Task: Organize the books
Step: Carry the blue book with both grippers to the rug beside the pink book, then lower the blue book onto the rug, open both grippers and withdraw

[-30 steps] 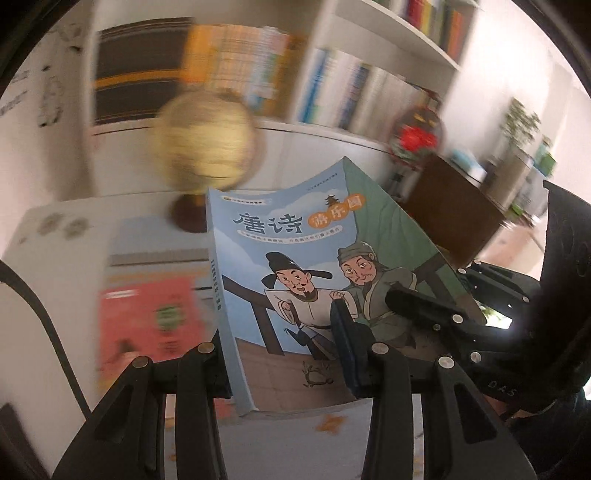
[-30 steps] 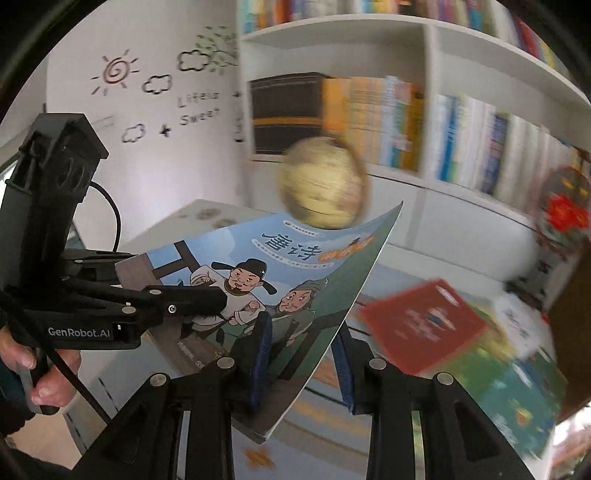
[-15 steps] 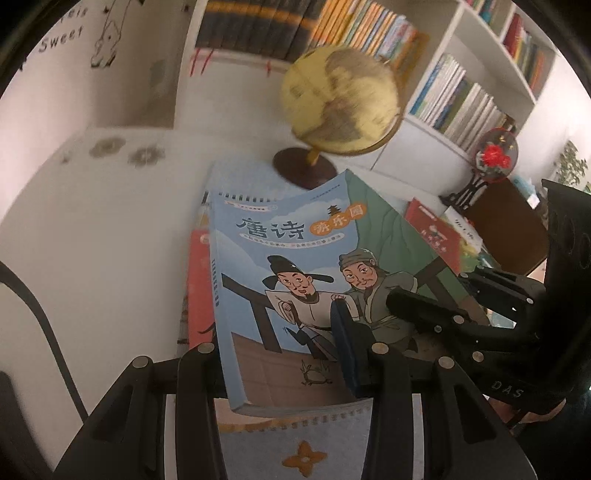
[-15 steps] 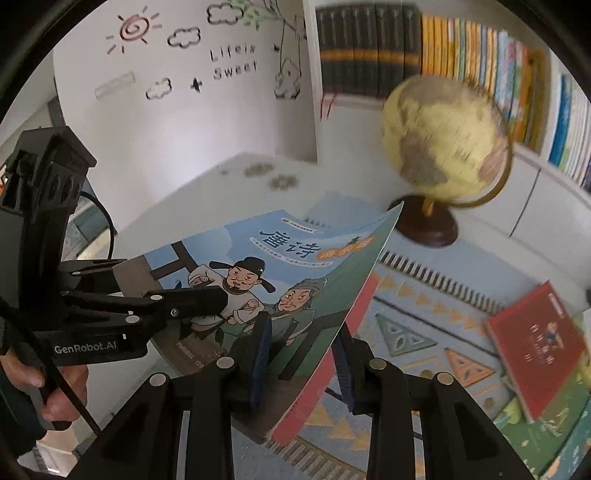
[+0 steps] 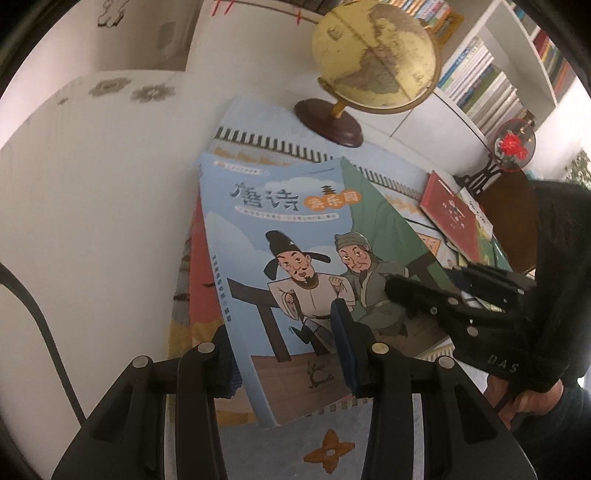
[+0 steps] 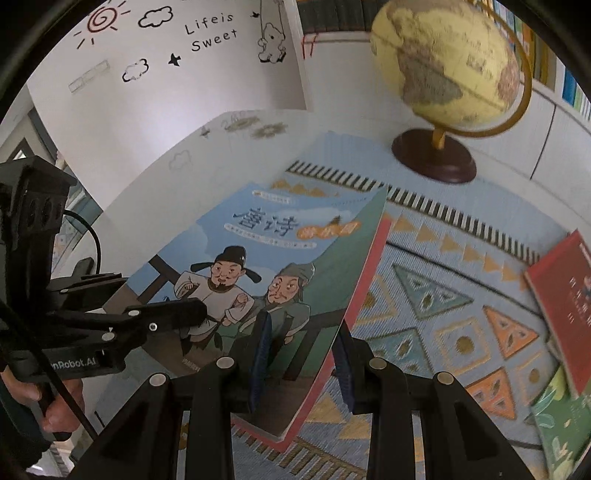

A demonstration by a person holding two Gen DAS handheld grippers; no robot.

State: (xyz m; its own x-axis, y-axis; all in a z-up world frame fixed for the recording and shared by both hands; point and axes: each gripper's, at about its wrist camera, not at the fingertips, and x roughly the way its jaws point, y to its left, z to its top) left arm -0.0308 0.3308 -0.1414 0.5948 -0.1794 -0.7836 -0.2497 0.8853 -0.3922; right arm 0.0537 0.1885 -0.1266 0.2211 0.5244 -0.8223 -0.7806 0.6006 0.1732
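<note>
- Tongs, two: we see the left gripper and right gripper each clenched on one blue illustrated paperback, held over a red-covered book on the patterned blue mat.
- One yellow desk globe.
- Wall lettering: "Life is Sweet"; left tool reads "nRobot.AI".

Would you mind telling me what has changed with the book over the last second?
Both grippers have carried the blue cartoon-cover book down from in front of the shelves to just over the red book on the patterned mat. The left gripper and right gripper stay clamped on it; the globe has not moved.
</note>
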